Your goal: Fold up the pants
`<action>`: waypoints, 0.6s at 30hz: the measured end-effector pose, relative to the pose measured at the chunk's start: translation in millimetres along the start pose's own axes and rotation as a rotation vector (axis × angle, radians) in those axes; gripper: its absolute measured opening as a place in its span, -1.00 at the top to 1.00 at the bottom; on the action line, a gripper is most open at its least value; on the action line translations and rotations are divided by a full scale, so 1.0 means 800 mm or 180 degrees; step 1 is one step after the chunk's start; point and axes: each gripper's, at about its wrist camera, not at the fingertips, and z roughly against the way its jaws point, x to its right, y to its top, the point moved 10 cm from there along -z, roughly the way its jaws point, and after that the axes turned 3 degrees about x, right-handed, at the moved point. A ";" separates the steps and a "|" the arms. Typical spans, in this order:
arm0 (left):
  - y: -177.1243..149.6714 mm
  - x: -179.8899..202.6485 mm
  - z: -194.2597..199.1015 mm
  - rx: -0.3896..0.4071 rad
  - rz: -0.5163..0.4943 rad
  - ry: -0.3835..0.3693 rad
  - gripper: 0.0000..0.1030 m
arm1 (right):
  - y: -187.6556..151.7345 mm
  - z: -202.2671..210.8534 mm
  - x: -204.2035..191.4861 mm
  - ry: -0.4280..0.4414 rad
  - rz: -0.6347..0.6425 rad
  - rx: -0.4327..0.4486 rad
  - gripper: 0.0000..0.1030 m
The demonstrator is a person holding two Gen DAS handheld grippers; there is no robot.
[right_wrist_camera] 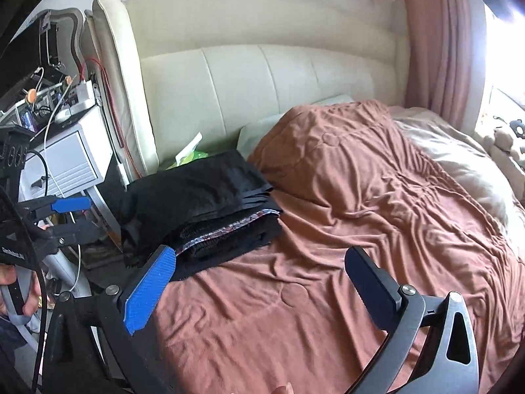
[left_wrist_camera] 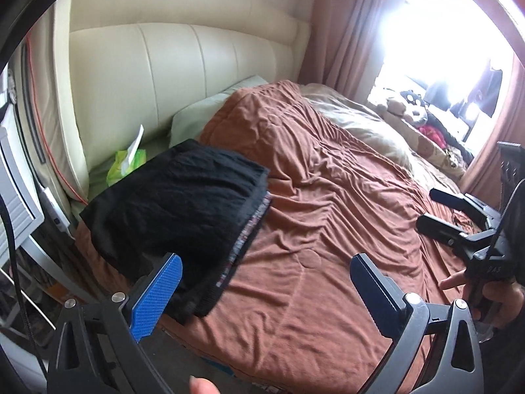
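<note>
On the left side of the bed, the folded black pants (left_wrist_camera: 183, 210) are lying stacked on the brown bedspread (left_wrist_camera: 328, 229), near the cream headboard (left_wrist_camera: 197, 75). Both grippers are hovering above the bedspread with fingers spread wide, holding nothing: the left gripper (left_wrist_camera: 265, 282) and the right gripper (right_wrist_camera: 259, 279). Only the right wrist view is showing the white nightstand (right_wrist_camera: 72, 157) at far left; only the left wrist view is catching the plush toys (left_wrist_camera: 407, 108) by the bright window.

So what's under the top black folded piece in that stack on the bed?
Under the top black piece, more folded black layers and one patterned edge show; below them, the brown bedspread. How many garments is hidden.
</note>
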 end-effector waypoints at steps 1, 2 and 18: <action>-0.001 0.006 0.005 0.0017 -0.0015 0.0009 -1.00 | -0.002 0.011 0.001 -0.0012 0.0002 0.0010 -1.00; -0.003 0.012 0.009 0.0033 -0.0022 0.0010 -1.00 | -0.004 0.021 0.002 -0.0023 0.0004 0.0018 -1.00; -0.025 0.104 0.089 0.0208 -0.0250 0.0006 -1.00 | -0.050 0.185 0.021 -0.0111 -0.0116 0.0226 -1.00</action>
